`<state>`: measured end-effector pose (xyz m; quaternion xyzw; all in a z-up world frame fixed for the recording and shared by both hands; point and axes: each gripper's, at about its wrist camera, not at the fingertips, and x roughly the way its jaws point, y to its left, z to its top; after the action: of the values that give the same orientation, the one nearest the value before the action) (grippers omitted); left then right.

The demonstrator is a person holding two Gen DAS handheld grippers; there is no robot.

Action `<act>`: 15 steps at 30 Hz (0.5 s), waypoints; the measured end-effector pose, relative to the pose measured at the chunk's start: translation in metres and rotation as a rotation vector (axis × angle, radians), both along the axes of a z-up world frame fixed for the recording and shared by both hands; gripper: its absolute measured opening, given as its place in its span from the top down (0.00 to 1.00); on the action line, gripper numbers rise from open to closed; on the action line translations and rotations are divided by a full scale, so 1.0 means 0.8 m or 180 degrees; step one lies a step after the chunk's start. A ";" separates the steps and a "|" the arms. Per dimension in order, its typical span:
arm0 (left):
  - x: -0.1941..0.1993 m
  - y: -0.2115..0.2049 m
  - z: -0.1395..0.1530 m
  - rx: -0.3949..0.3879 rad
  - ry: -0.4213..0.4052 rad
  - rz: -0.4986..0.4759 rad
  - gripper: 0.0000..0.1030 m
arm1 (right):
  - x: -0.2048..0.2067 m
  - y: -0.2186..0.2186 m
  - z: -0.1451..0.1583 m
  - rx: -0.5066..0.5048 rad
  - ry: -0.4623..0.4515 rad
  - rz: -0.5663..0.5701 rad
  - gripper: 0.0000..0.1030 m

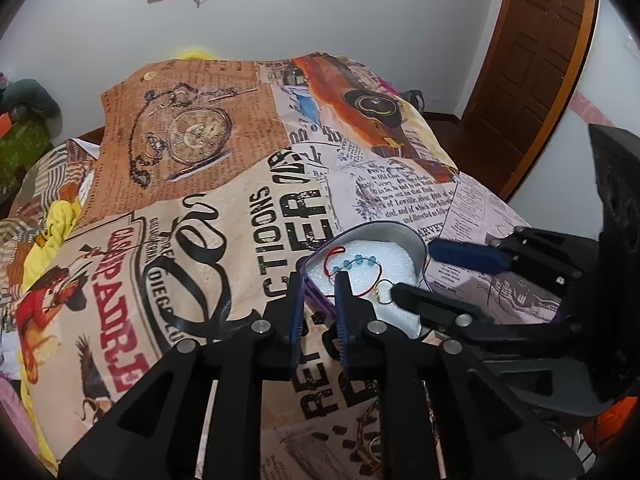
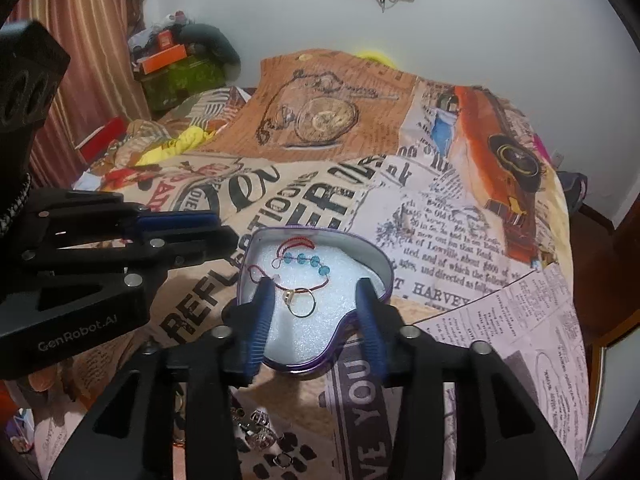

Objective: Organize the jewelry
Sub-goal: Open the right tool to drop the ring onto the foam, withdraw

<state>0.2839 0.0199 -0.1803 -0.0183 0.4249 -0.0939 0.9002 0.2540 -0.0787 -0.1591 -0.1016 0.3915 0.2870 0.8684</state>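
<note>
Over the box (image 2: 384, 276) near the bed's (image 2: 460, 216) front edge, holding both grippers (image 1: 320, 300) (image 2: 316, 304) spread, pinching nothing, leaving ring (image 2: 302, 302) and bracelet (image 2: 304, 258) lying safe.

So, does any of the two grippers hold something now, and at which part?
Nothing is held. The right gripper stands open over the heart-shaped tin, above the ring. The left gripper is slightly open at the tin's edge, gripping nothing.

A heart-shaped tin (image 2: 382, 268) of shiny metal holds matt white foam (image 2: 320, 332), a thin gold wire ring (image 2: 302, 302) and glassy blue beads (image 2: 308, 259); beneath lies soft printed cloth bedspread (image 2: 460, 272); a glossy wooden door (image 1: 528, 68) behind.
</note>
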 end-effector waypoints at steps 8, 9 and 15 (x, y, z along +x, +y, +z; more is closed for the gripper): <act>-0.026 0.009 0.031 0.0013 -0.0112 0.0061 0.73 | -0.018 -0.009 0.029 0.0017 -0.0140 -0.0079 0.62; -0.030 0.009 0.035 0.0015 -0.0126 0.0065 0.73 | -0.021 -0.011 0.034 0.0025 -0.0156 -0.0090 0.62; -0.055 0.009 0.057 0.0045 -0.0202 0.0068 0.68 | -0.044 -0.022 0.057 0.0070 -0.0243 -0.0155 0.62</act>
<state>0.2397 0.0271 -0.1349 -0.0135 0.3966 -0.0818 0.9143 0.2188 -0.0966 -0.1138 -0.0933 0.3572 0.2660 0.8905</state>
